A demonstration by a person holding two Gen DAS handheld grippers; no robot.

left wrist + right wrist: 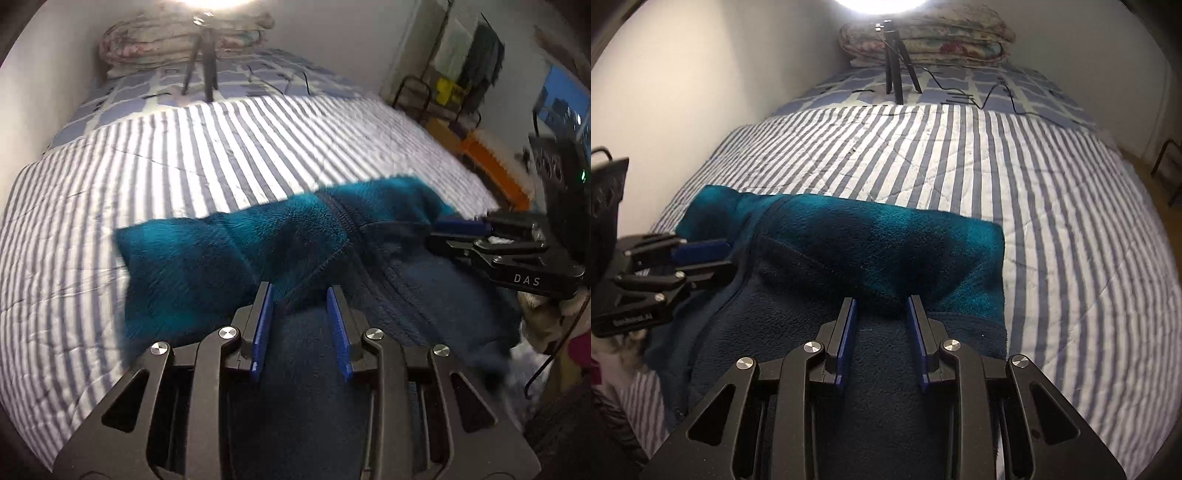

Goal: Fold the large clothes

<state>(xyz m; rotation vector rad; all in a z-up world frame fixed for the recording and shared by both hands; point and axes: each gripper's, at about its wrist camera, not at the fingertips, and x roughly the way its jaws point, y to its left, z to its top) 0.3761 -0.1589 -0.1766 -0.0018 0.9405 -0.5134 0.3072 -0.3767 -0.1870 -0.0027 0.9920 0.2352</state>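
Note:
A dark teal fleece jacket [229,254] with a zipper lies folded on the striped bed cover [184,147]; it also shows in the right wrist view [886,240]. My left gripper [300,291] is open, its blue pads just above the fleece near the folded edge. My right gripper [881,301] is open too, over the fleece. Each gripper shows in the other's view: the right one [458,230] at the jacket's right end, the left one [713,254] at its left end by the zipper.
A small tripod [897,59] with a lamp and cables stands at the far end of the bed, before a folded floral quilt [931,40]. A wall runs along the left. An orange bench [491,162] and clutter stand right of the bed.

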